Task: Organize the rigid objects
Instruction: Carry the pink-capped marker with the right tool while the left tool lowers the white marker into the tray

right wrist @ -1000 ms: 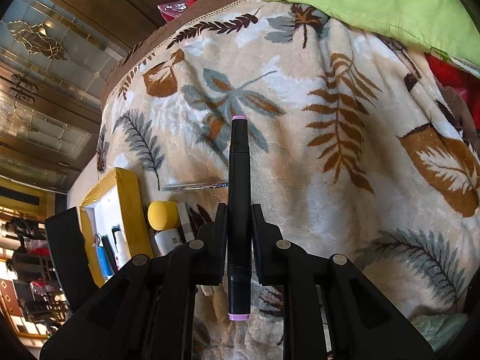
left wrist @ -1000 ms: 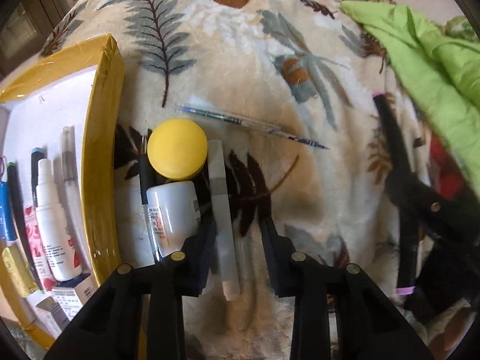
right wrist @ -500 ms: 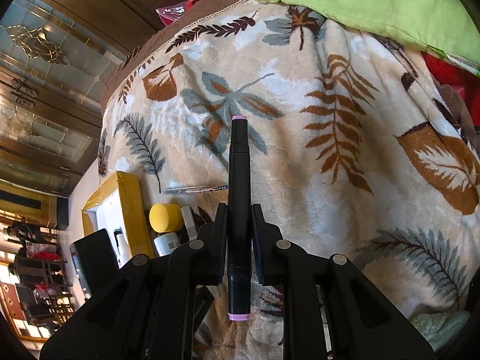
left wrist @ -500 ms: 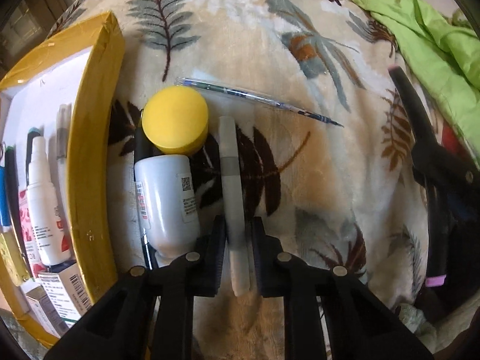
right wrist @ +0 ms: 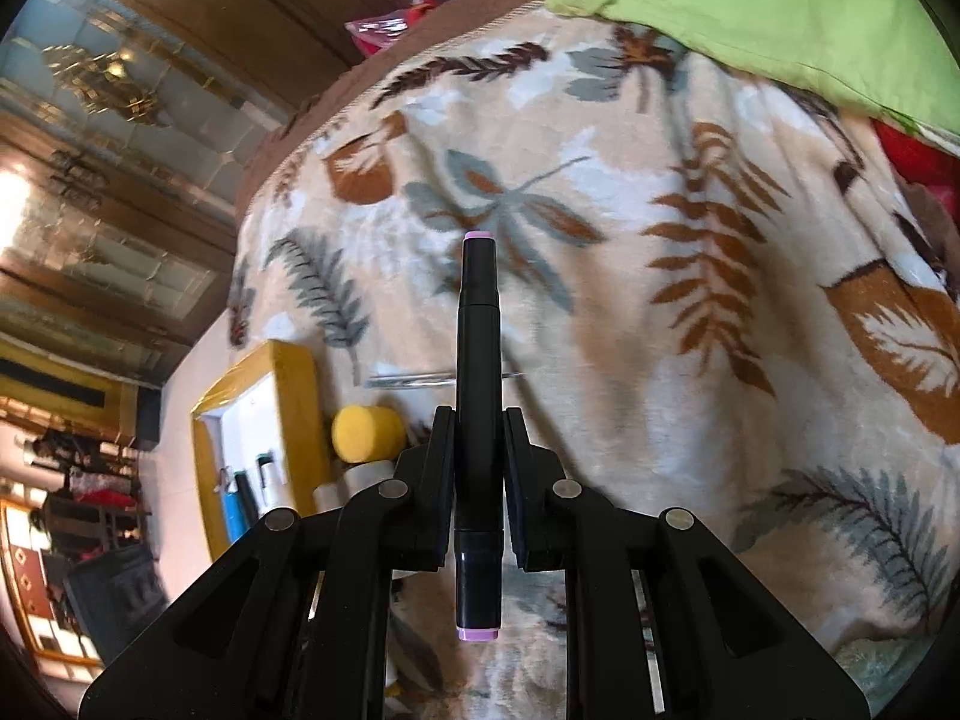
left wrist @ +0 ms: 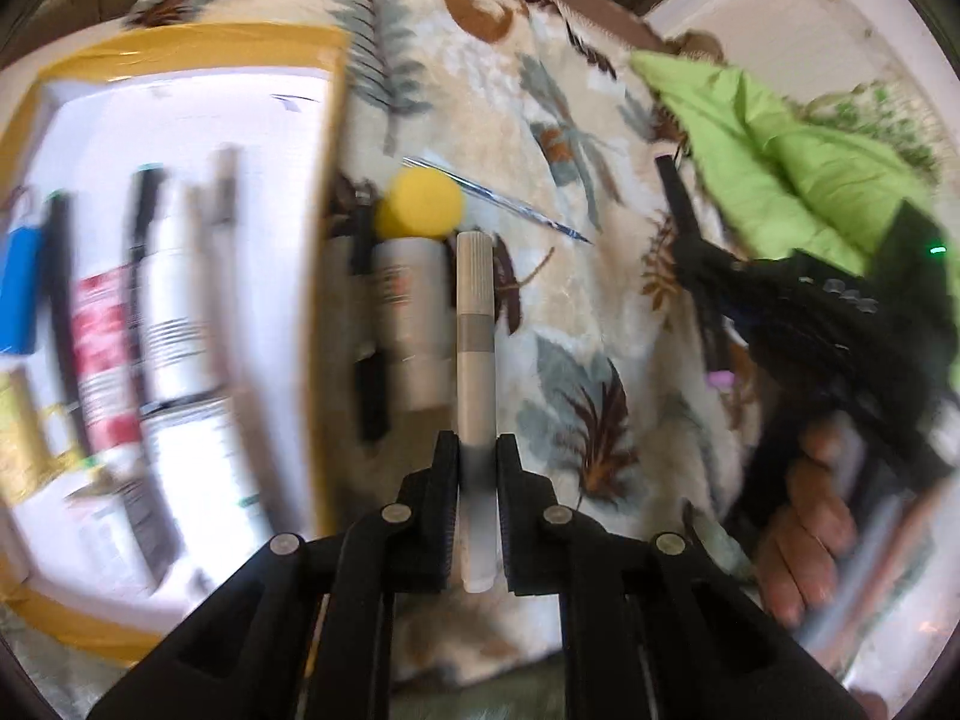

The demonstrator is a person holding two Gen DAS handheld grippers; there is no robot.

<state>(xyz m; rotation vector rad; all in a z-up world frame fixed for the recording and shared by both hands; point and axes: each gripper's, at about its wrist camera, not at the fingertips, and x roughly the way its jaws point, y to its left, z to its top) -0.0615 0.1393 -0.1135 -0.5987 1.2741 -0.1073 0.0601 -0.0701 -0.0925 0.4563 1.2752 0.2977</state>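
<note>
The left gripper [left wrist: 477, 474] grasps a white pen [left wrist: 475, 324] above the blanket [left wrist: 576, 312], beside the yellow tray [left wrist: 327, 276]. The right gripper [right wrist: 477, 474] clenches a black marker [right wrist: 477, 384].

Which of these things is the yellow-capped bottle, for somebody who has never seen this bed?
Find the yellow-rimmed tray lying on the leaf-print blanket. Just outside its right edge, a white bottle lies on its side beside a black pen. It alone has a fat round yellow cap; everything near it is thin and stick-like.
</note>
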